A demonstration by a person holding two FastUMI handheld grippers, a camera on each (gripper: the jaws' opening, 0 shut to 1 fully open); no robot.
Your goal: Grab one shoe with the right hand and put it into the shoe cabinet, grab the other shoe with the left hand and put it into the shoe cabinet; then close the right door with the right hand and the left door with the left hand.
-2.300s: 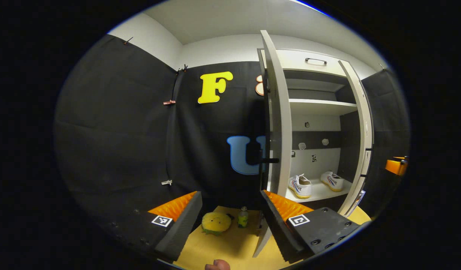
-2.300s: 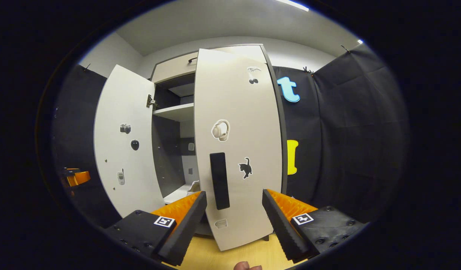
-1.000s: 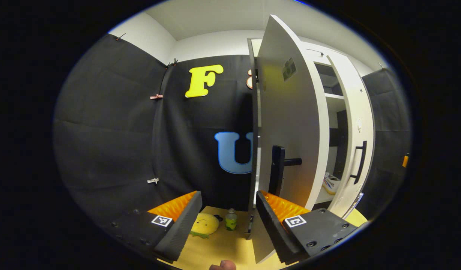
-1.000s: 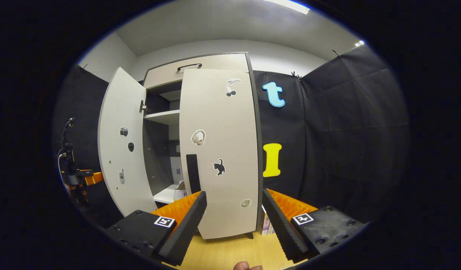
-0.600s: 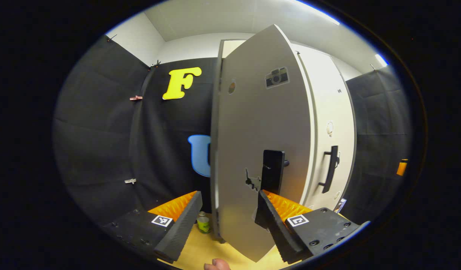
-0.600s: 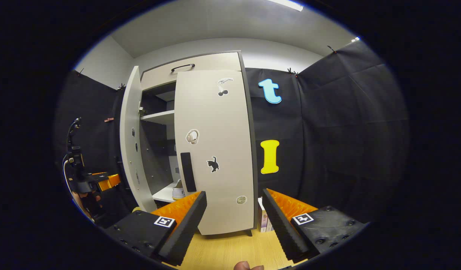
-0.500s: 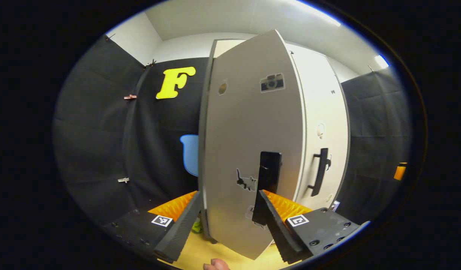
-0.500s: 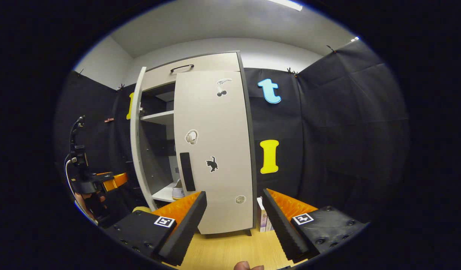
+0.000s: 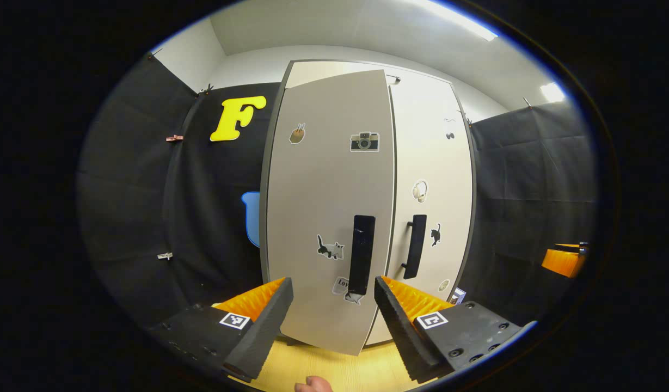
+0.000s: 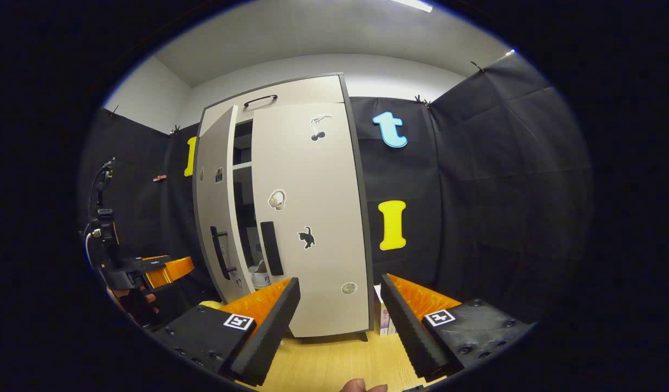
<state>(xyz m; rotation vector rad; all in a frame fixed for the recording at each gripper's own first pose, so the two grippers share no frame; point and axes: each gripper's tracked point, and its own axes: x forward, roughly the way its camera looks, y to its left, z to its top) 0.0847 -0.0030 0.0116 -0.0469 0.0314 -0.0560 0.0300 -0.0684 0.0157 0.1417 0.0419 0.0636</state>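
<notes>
Left gripper view: left gripper [image 9: 333, 305] open before left door [image 9: 323, 218] ajar, right door [image 9: 432, 185] shut; right gripper [image 10: 339, 310] open, holding nothing.

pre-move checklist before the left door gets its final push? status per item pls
1. Right door closed: ok, it sits flat on the cabinet front.
2. Left door closed: not ok, a gap remains in the right gripper view, shelf edge visible through it.
3. Shoes inside: one shoe shows through the gap, ok; the second, cannot tell.
4. Left gripper free: ok, jaws open, nothing held, facing the left door handle.
5. Right gripper clear of the doors: ok, jaws open, held back from the cabinet.
6. Gap free of obstruction: cannot tell.
</notes>
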